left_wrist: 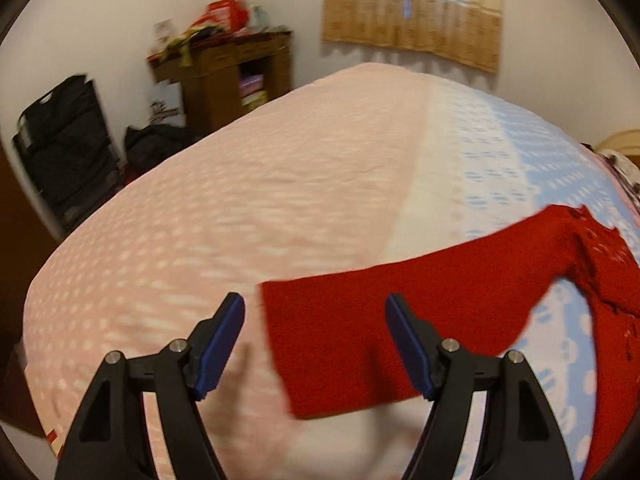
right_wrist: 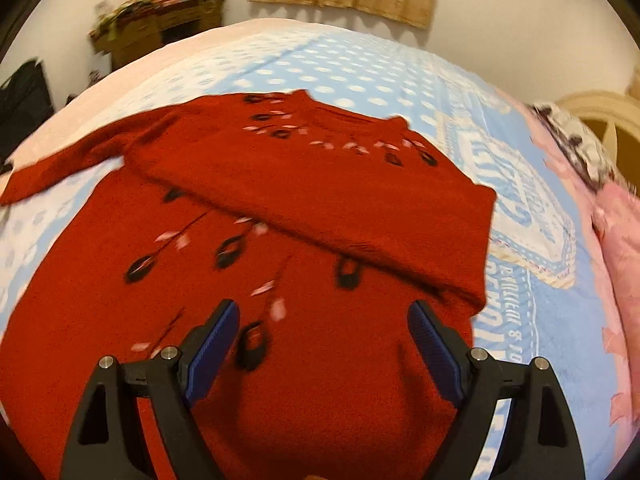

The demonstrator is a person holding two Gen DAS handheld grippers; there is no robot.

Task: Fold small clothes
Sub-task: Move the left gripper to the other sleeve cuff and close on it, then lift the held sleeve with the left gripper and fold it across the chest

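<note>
the bed, with its soft dotted pink and blue quilted cover, is the biggest source of trouble: it gives under pressure, so a gripper pressed down to pinch knit could grab the cover as well and drag it up with the fold.

the red sweater lies spread flat across the blue part of the bed, neck end away from the right wrist camera. it is a thick, fuzzy knit with black loop and pale pink leaf motifs, and looks heavy and floppy. the sleeve on the right of that view already lies folded across the chest as a broad slanted band. being loose, it could slide or unroll if the body is lifted or tugged.

the other sleeve stretches out flat onto the pink half of the bed, its squared cuff end toward the left gripper. a one-layer pinch near the cuff could let the rest sag and twist rather than fold over cleanly.

the left gripper hovers over that cuff, jaws spread wide and empty. the right gripper hangs above the lower body of the sweater, jaws likewise wide with nothing between them. both views are blurred, so a hasty closing could miss the edge.
</note>
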